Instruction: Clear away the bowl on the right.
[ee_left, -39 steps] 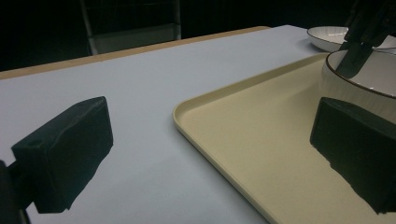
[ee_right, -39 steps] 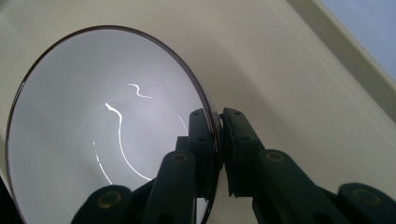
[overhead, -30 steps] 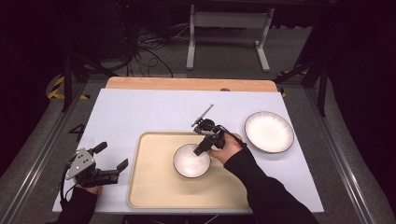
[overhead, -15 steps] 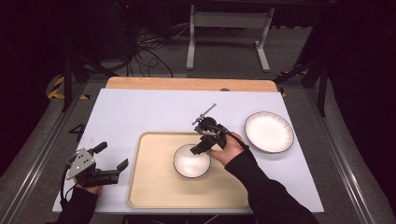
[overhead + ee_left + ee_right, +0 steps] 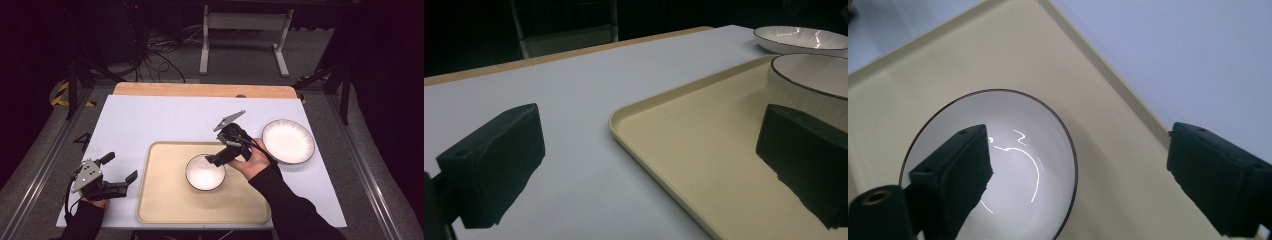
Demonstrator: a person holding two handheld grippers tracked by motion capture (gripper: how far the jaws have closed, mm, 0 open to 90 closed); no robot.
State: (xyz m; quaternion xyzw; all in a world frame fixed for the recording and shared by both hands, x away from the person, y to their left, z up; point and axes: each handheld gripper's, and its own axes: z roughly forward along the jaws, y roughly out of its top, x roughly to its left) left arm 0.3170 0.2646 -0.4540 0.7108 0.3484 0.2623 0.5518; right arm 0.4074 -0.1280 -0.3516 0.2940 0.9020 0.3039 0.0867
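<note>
White bowl [image 5: 205, 173]: dark-rimmed, upright, empty, standing on the beige tray [image 5: 165, 200], toward its far right part. Right gripper [image 5: 216, 160]: above the bowl's near-right rim, jaws just opened wide, nothing between them; apparently clear of the rim. Left gripper [image 5: 121, 176]: low over the white surface [image 5: 160, 120], just left of the tray, jaws apart, empty. White plate [image 5: 288, 141]: on the surface, right of the tray.
</note>
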